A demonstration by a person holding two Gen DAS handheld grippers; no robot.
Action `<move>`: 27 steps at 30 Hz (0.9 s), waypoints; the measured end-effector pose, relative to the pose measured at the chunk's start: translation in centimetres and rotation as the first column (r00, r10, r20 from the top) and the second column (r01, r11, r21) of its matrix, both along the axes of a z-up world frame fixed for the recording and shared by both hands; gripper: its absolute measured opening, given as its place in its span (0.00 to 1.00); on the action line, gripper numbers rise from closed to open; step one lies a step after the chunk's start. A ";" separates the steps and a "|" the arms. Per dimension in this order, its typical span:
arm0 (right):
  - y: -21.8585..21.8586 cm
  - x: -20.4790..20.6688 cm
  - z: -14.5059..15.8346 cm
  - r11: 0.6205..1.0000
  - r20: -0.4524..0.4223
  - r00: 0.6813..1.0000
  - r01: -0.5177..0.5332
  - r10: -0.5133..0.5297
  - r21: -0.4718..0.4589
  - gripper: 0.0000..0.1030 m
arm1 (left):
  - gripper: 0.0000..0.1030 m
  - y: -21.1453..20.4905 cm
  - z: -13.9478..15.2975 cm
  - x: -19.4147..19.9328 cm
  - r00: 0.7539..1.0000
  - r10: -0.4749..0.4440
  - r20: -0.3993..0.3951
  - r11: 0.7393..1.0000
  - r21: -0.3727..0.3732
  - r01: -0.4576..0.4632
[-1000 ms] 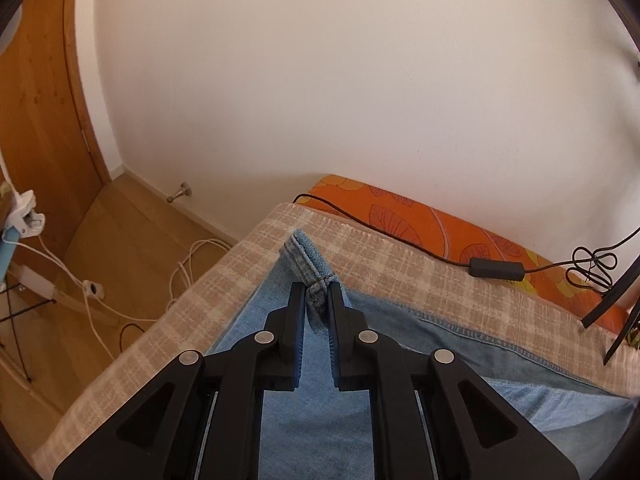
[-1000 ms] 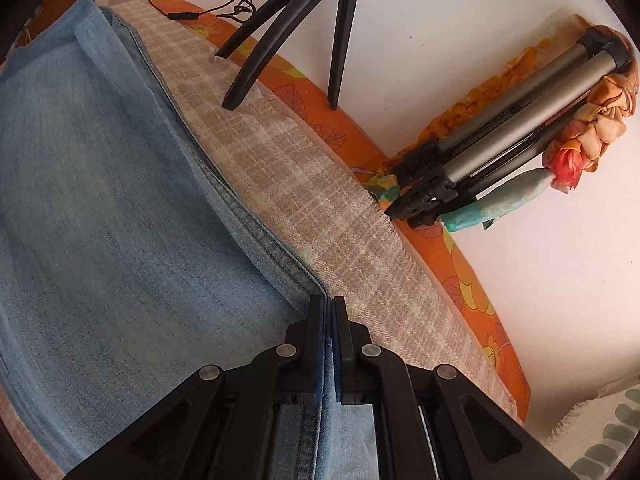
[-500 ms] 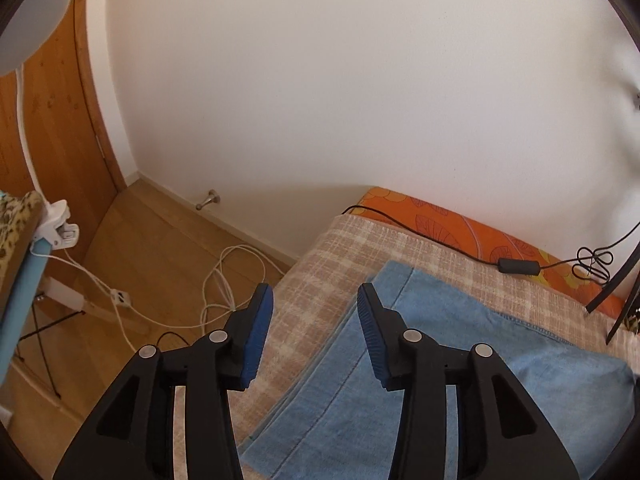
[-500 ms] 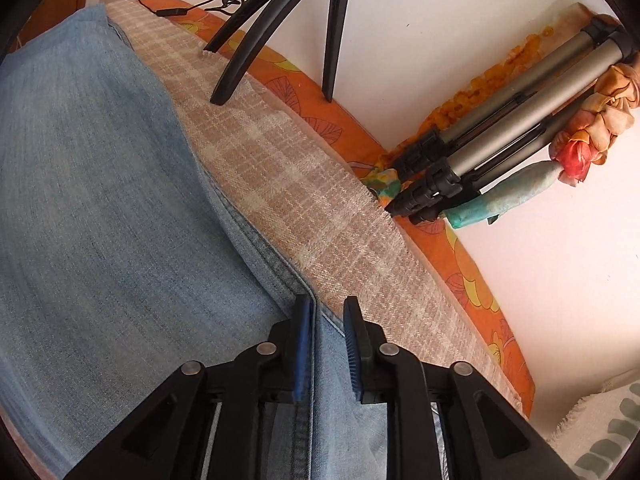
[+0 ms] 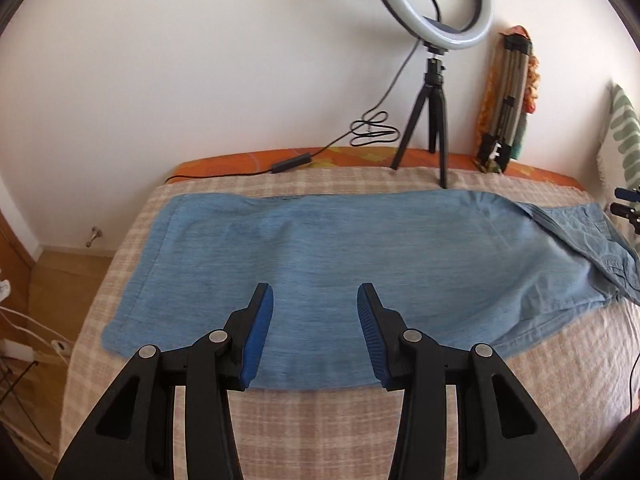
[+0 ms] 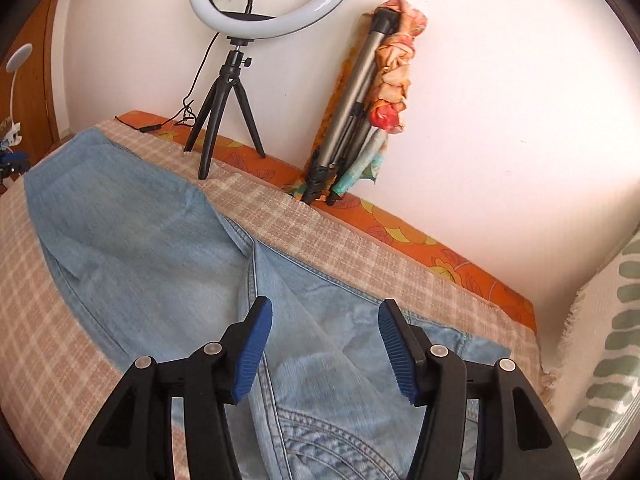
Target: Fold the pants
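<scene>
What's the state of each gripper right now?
Left gripper: open, nothing held, above the jeans.
Right gripper: open, jaws have just been opening, nothing between them.

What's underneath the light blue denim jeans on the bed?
The light blue denim jeans lie flat on a beige checked woven blanket, which shows all around them. An orange patterned sheet peeks out at the wall edge. Whatever lies directly beneath the denim is covered.

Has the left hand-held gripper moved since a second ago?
Yes. The left hand-held gripper has backed away from the wall, off the jeans, jaws open, empty.
</scene>
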State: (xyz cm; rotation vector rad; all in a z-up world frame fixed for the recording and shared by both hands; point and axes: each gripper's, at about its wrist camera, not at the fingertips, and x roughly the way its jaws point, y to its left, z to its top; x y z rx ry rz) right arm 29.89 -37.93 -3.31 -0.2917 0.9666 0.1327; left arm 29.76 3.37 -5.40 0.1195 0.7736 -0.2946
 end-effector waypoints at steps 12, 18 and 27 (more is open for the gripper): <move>-11.3 -14.2 1.8 0.988 -0.034 0.988 0.154 -0.153 0.018 0.55 | 0.41 -16.3 -0.8 -4.1 0.951 -0.305 -0.044 0.952 -0.013 0.304; -15.5 -16.9 2.4 0.989 -0.043 0.988 0.148 -0.148 0.004 0.54 | 0.41 -21.7 -1.9 -5.6 0.923 -0.377 -0.076 0.925 0.023 0.380; -16.3 -19.1 -0.1 0.998 -0.072 0.997 -0.044 0.041 -0.040 0.53 | 0.41 -27.1 -3.8 -6.4 0.889 -0.438 -0.131 0.892 0.061 0.448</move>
